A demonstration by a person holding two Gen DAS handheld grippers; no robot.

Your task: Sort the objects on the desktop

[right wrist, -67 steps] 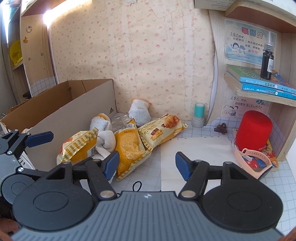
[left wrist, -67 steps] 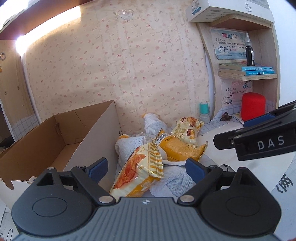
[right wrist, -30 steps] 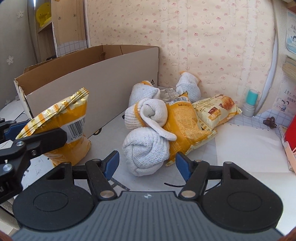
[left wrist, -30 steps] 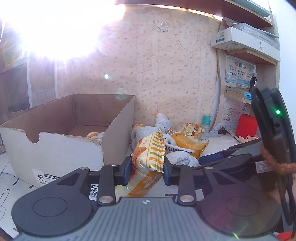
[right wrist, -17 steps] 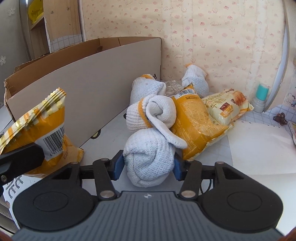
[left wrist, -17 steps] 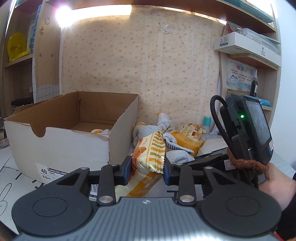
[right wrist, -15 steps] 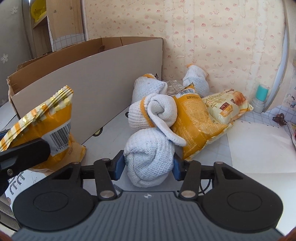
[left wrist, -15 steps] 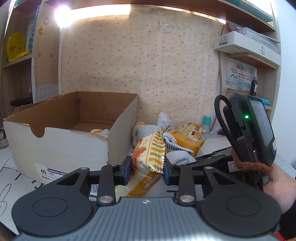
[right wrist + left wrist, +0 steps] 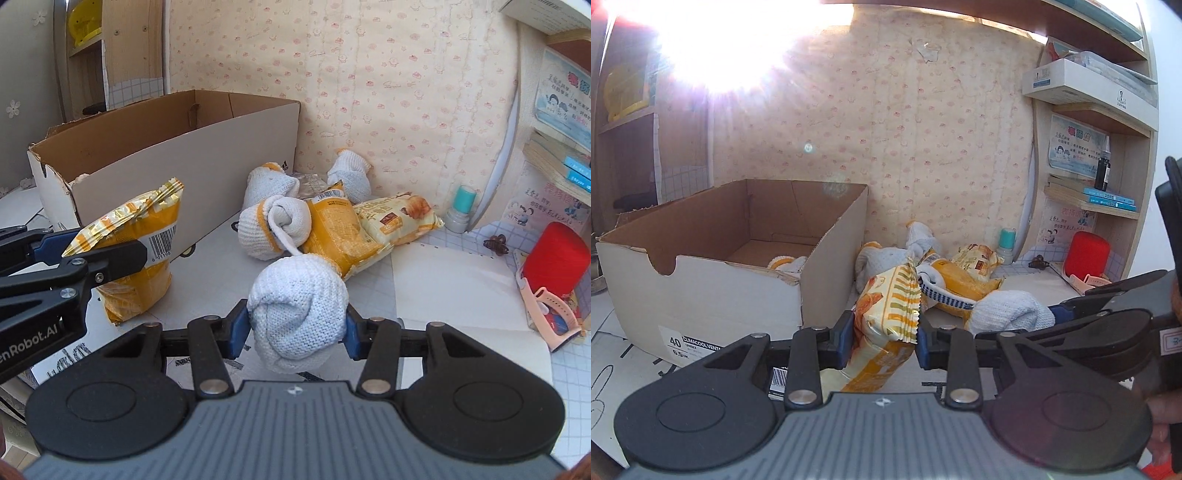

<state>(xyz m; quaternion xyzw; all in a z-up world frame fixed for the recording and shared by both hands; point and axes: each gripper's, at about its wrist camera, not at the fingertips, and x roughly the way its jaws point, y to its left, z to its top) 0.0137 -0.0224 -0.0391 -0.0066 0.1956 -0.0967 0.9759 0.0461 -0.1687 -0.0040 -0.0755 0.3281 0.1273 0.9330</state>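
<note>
1. Left wrist view: the left claw (image 9: 884, 341) pinches a crinkly, glossy yellow snack packet (image 9: 886, 310) with a serrated, striped top seal; its blue pads press into both sides of the foil.
2. Beside it stands a cardboard box (image 9: 713, 291), matte white outside and raw brown inside, with a torn, notched front wall. A rolled sock (image 9: 788, 263) peeps over that wall; most of it is hidden.
3. Glare from a lamp washes out the upper left of this view, and the right claw's body cuts off the right edge.
4. Right wrist view: the right claw (image 9: 295, 332) is closed on a white sock ball (image 9: 297, 310), round and coarsely knitted, its lower part hidden behind the claw's body.
5. Only this view shows the packet's barcode side and the pile toward the tabletop's (image 9: 443, 280) back edge: more rolled socks with orange cuffs (image 9: 273, 225), an orange packet (image 9: 340, 229) and a pale croissant packet (image 9: 399, 218).
6. A red cylinder (image 9: 556, 254) stands at the right edge, partly cut off.
</note>
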